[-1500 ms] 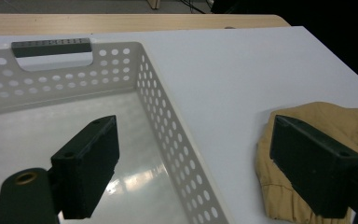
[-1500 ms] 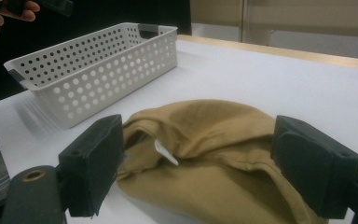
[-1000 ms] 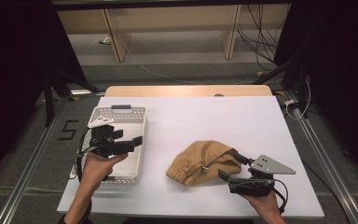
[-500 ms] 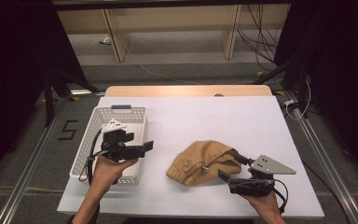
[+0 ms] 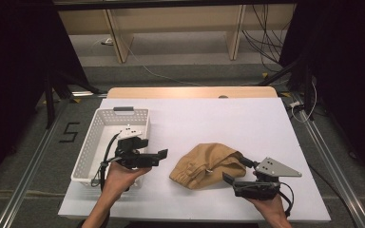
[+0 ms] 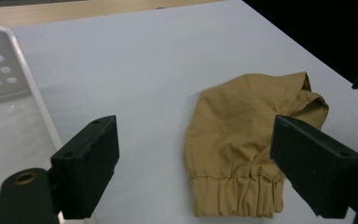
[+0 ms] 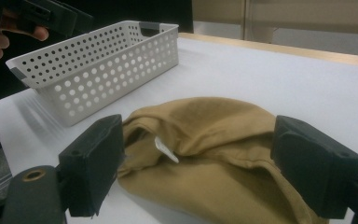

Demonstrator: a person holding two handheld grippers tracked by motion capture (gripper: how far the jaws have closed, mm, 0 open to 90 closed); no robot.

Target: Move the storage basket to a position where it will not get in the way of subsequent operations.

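Left gripper swings off the basket toward the cloth; both tools gape wide and carry nothing.

The left gripper (image 5: pixel 159 156), jaws spread and bare, was over the white perforated plastic basket (image 5: pixel 91 151) a second ago and now points past that basket's right rim toward the crumpled tan cloth garment with an elastic hem (image 5: pixel 206 165), which lies on the white table (image 5: pixel 247 123) between the two tools, outside the basket. The right gripper (image 5: pixel 234 171) has stayed put at the garment's near-right edge, jaws apart on either side of the fabric without pinching it. Judging by this, a two-handed pickup of the garment is being set up, likely bound for the basket.
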